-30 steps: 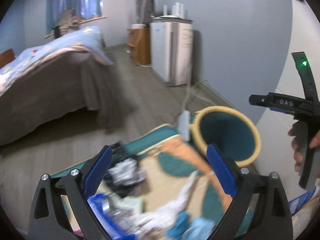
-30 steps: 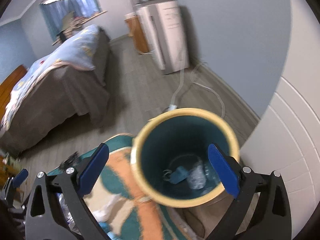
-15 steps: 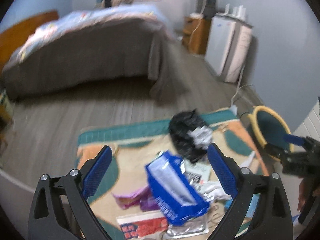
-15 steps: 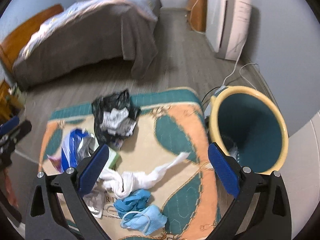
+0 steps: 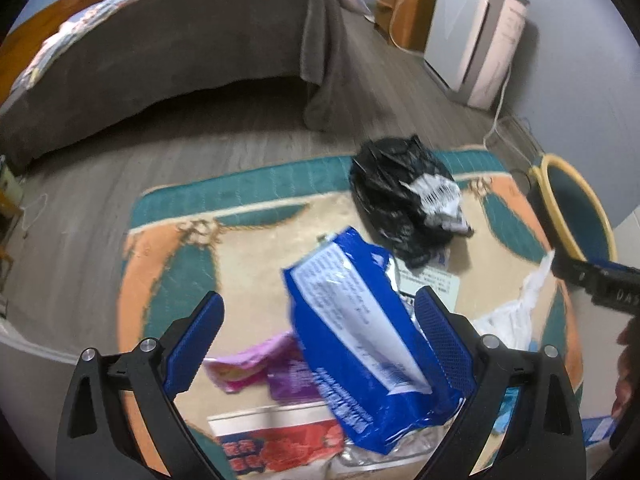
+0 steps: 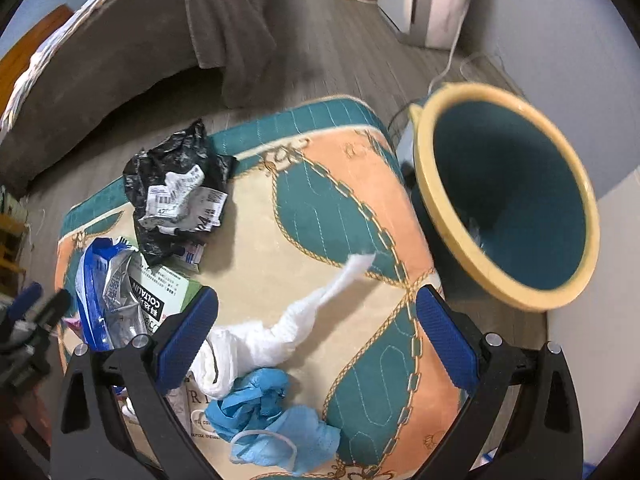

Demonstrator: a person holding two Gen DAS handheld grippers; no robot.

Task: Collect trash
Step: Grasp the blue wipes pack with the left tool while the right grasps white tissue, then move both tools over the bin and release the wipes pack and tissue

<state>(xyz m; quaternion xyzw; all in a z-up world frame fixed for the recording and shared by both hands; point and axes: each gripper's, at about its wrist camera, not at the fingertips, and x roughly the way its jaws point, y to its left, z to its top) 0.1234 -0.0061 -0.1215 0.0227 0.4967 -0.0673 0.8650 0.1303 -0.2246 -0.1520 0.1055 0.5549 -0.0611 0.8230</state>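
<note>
1. The left gripper (image 5: pixel 318 334) has its fingers spread wide and holds nothing; the crinkled blue foil packet (image 5: pixel 360 344) lies on the rug between and below them, though whether the right-hand pad brushes it cannot be told.
2. The right gripper (image 6: pixel 318 330) is likewise wide open and empty, hanging over a twisted white tissue (image 6: pixel 288 330) without clear contact.
3. The trash sits scattered on a patterned rug (image 6: pixel 320 208) of teal, orange and cream: a crumpled black plastic bag (image 6: pixel 176 168) with white barcode labels stuck to it, a flat green-and-white printed box (image 6: pixel 160 288), a blue face mask (image 6: pixel 280 436) beside wadded blue material, and — in the left view — a pink and purple wrapper (image 5: pixel 256 372) and a red-printed packet (image 5: pixel 280 444).
4. The bin (image 6: pixel 504 196) (teal inside, with a smooth yellow rim) stands off the rug's corner near the wall; something pale lies at its bottom, too dim to identify.
5. The red-printed packet is cut off by the frame and the left gripper's fingers; motion blur softens the rug edges and the grey-draped bed (image 5: pixel 180 60) behind.
</note>
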